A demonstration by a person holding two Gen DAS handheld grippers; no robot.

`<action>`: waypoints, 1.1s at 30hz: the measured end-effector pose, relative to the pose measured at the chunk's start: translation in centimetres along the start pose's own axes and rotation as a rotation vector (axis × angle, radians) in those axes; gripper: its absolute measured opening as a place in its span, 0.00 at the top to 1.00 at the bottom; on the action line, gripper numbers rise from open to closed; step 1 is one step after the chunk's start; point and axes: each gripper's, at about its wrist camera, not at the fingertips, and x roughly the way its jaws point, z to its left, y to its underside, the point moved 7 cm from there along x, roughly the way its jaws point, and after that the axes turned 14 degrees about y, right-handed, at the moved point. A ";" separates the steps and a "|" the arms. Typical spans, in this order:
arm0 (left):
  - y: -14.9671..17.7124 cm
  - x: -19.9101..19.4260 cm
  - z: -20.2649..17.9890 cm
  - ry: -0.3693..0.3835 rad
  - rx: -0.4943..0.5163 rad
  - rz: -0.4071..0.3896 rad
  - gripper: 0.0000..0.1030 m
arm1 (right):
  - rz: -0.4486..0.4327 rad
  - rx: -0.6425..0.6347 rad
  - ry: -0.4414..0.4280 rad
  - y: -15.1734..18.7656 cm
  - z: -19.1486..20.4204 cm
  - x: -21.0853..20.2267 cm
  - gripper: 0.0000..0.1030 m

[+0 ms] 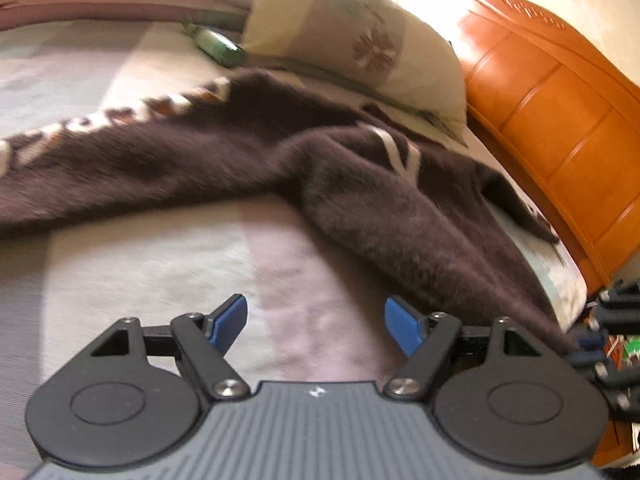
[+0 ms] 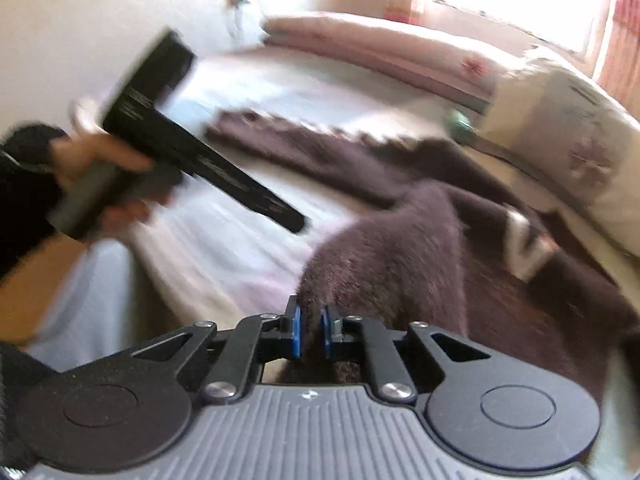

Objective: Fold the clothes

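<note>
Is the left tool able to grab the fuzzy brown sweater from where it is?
Probably yes. The left tool is open with nothing between its blue fingers, and only bare bedsheet lies between it and the brown sweater. The right tool already pinches a sleeve end.

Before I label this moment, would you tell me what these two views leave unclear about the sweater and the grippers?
- Sweater: its left end is cut off by the left wrist view's edge, so its full layout is unknown.
- Right gripper: shut on the sweater's sleeve, but how much fabric is pinched is hidden behind its fingers.
- Left gripper: open over bare bedsheet; in the right wrist view it is motion-blurred.
- Green object by the pillow: too blurred to identify.
</note>
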 end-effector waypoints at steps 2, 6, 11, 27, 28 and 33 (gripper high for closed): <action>-0.4 -0.8 0.5 -0.005 -0.007 -0.019 0.25 | -0.010 -0.009 -0.062 -0.8 2.0 0.4 0.87; -1.1 -1.5 1.5 0.008 -0.047 -0.048 0.25 | 0.036 -0.042 -0.203 -0.5 6.3 2.2 0.84; -1.6 -0.4 2.8 0.072 -0.131 -0.060 0.25 | 0.042 -0.042 -0.120 0.1 5.1 3.0 0.74; -6.6 12.0 10.7 0.224 -0.656 -0.222 0.25 | 0.084 0.400 0.103 6.7 -9.9 4.2 0.47; -6.8 12.2 10.8 0.209 -0.651 -0.235 0.25 | 0.086 0.414 0.109 6.9 -10.4 4.4 0.47; -7.3 12.4 11.4 0.047 -0.609 -0.268 0.76 | 0.085 0.453 0.132 7.7 -11.7 5.2 0.47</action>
